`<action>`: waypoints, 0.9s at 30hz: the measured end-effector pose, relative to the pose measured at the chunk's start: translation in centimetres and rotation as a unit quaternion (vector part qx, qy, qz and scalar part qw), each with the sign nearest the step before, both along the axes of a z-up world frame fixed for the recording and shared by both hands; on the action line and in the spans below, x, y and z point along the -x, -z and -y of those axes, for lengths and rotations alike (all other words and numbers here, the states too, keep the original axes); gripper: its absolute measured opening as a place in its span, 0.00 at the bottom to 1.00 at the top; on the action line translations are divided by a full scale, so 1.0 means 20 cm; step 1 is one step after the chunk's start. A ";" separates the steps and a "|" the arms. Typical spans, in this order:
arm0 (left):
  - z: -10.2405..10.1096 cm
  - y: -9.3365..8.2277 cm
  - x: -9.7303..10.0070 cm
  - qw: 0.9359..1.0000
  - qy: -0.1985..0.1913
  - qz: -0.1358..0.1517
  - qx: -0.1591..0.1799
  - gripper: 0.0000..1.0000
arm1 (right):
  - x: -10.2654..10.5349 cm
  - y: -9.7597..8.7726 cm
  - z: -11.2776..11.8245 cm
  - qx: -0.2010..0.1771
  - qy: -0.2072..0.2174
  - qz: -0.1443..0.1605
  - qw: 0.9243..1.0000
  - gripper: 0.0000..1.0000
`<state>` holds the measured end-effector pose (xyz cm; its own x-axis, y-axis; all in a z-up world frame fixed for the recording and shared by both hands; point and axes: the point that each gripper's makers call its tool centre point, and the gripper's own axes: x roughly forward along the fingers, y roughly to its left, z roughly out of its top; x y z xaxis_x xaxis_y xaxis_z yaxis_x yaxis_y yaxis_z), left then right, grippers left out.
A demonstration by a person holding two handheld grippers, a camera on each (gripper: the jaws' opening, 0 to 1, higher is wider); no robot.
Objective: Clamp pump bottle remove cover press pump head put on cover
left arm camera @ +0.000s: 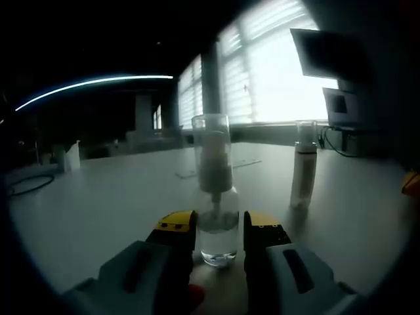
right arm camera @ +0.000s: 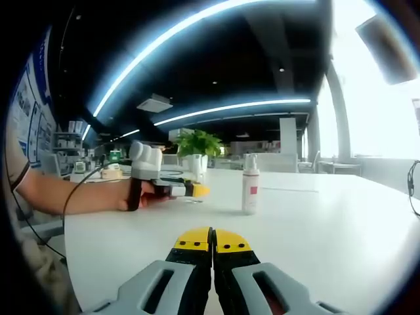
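A clear pump bottle [left arm camera: 216, 197] under a tall clear cover [left arm camera: 211, 141] stands upright on the white table [left arm camera: 98, 210], dead centre in the left gripper view. My left gripper [left arm camera: 219, 226] has its yellow-tipped jaws pressed against both sides of the bottle's lower body. The right gripper view catches that same left gripper [right arm camera: 195, 190] from the side, held by a person's hand [right arm camera: 141, 193], with the bottle [right arm camera: 195, 172] at its tips. My right gripper [right arm camera: 212, 239] hovers low over the table, shut and empty, well short of the bottle.
A second, white pump bottle [left arm camera: 303, 167] [right arm camera: 250, 184] with a clear cap stands to the right of the clamped one. A potted plant [right arm camera: 197, 143] sits behind. A monitor [left arm camera: 328, 52] and cables [left arm camera: 338, 141] are at the far right, and a cable loop [left arm camera: 26, 184] lies at the left.
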<state>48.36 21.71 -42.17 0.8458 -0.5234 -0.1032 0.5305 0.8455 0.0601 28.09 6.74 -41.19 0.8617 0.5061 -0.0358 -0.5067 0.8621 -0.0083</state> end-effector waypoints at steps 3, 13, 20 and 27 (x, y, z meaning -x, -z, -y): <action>0.00 0.00 -0.01 1.000 -0.002 -0.001 0.001 0.20 | 0.00 0.00 0.00 -0.001 0.000 0.001 1.000 0.00; -0.01 -0.03 0.00 1.000 -0.009 0.007 0.011 0.20 | 0.00 0.00 0.00 0.000 0.000 -0.001 1.000 0.00; -0.01 -0.07 0.00 1.000 -0.010 0.011 0.009 0.20 | 0.00 0.01 0.00 0.002 0.000 -0.003 1.000 0.00; -0.04 -0.09 0.03 1.000 -0.017 0.002 0.017 0.22 | 0.01 0.00 -0.01 0.003 -0.001 -0.002 1.000 0.00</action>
<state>47.69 22.50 -40.38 0.8639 -0.4967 -0.0836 0.5006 0.8651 0.0332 27.98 6.89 -41.28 0.8605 0.5077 -0.0419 -0.5085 0.8609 -0.0123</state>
